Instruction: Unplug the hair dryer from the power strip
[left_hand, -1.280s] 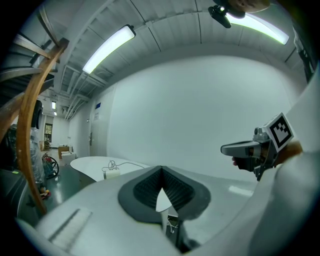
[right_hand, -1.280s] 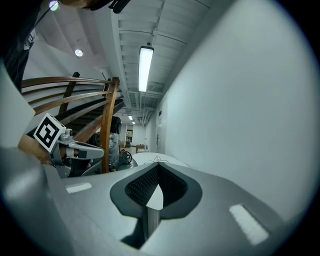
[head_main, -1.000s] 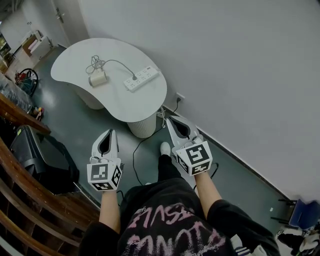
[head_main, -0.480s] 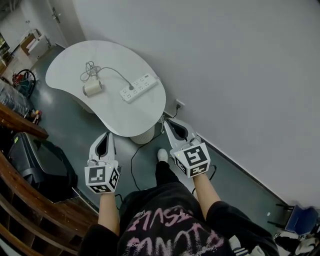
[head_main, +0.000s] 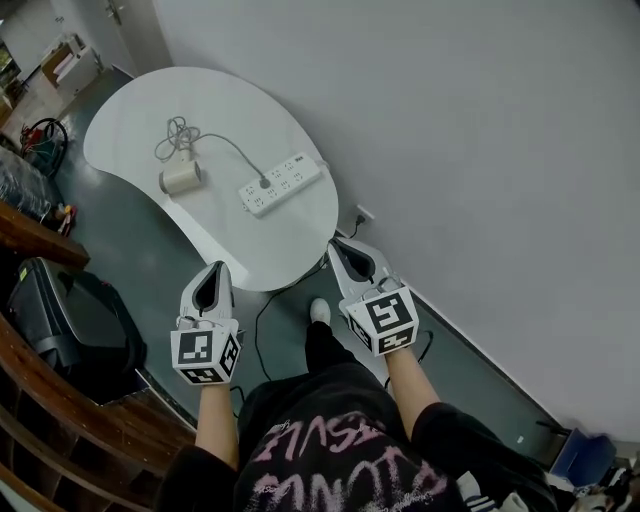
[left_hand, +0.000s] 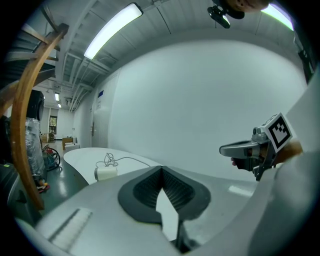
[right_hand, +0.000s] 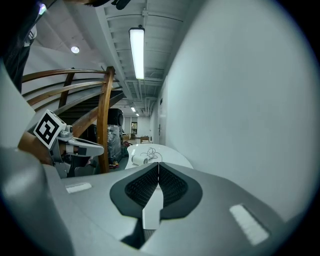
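A cream hair dryer (head_main: 180, 177) lies on the white curved table (head_main: 130, 110), with its grey cord coiled behind it (head_main: 172, 135). The cord runs to a plug (head_main: 265, 183) seated in the white power strip (head_main: 281, 183). My left gripper (head_main: 213, 270) and right gripper (head_main: 338, 245) hover over the floor, short of the table's near edge, both shut and empty. The left gripper view shows its jaws (left_hand: 161, 169) closed, the dryer (left_hand: 106, 173) beyond. The right gripper view shows closed jaws (right_hand: 158, 164) and the dryer (right_hand: 137, 159) far ahead.
A grey wall runs along the right with a socket (head_main: 358, 215) low down. A black cable (head_main: 262, 320) trails over the floor under the table. A dark case (head_main: 80, 320) and a wooden railing (head_main: 30, 400) stand at the left. A shoe (head_main: 319, 311) shows between the grippers.
Both grippers have moved forward toward the table, which now lies closer to them in the head view. Their jaws stay shut.
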